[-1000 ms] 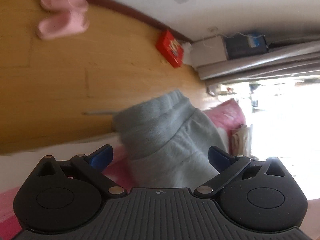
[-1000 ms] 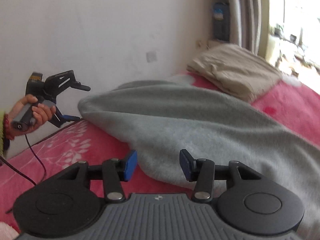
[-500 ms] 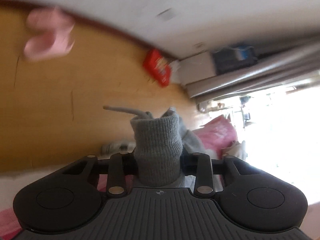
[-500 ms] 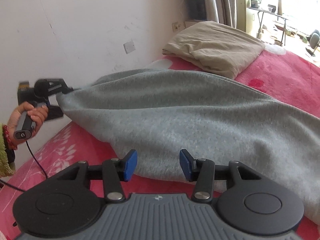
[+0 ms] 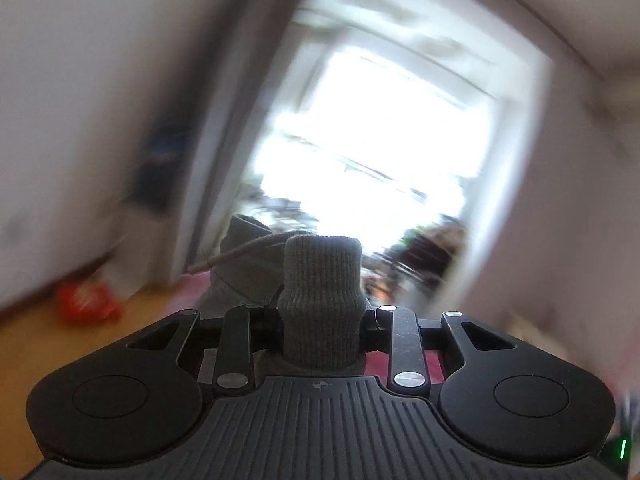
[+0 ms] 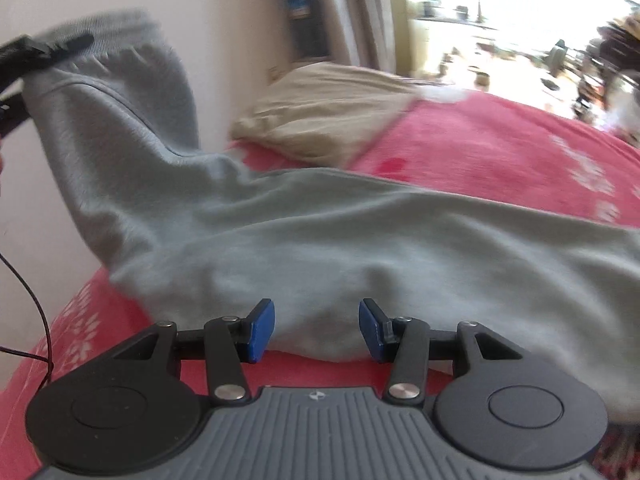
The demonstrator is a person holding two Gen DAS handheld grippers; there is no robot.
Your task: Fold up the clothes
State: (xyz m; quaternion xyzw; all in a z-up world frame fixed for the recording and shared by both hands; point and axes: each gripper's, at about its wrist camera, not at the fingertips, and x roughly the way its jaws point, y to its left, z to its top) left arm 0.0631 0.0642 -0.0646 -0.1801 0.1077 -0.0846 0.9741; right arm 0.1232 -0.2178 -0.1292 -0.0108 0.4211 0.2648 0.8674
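Grey sweatpants (image 6: 320, 240) lie stretched across the red bed. My left gripper (image 5: 322, 320) is shut on their ribbed waistband (image 5: 322, 284), and a drawstring (image 5: 240, 254) dangles beside it. In the right wrist view that same gripper (image 6: 36, 54) shows at the upper left, holding the waistband end (image 6: 108, 36) lifted well above the bed. My right gripper (image 6: 316, 330) is open, low over the near edge of the pants, its blue pads (image 6: 262, 328) on either side of the fabric edge without closing on it.
A red floral bedspread (image 6: 500, 152) covers the bed. A folded beige garment (image 6: 332, 112) lies at the far side near the wall. A thin black cable (image 6: 36, 304) hangs at the left. Bright window and curtain (image 5: 380, 140) ahead; a red box (image 5: 86, 306) on the wooden floor.
The left gripper closed on the waistband and has swung it up, so the pants' end now hangs high. The right gripper stayed open near the fabric edge, shifting slightly closer.
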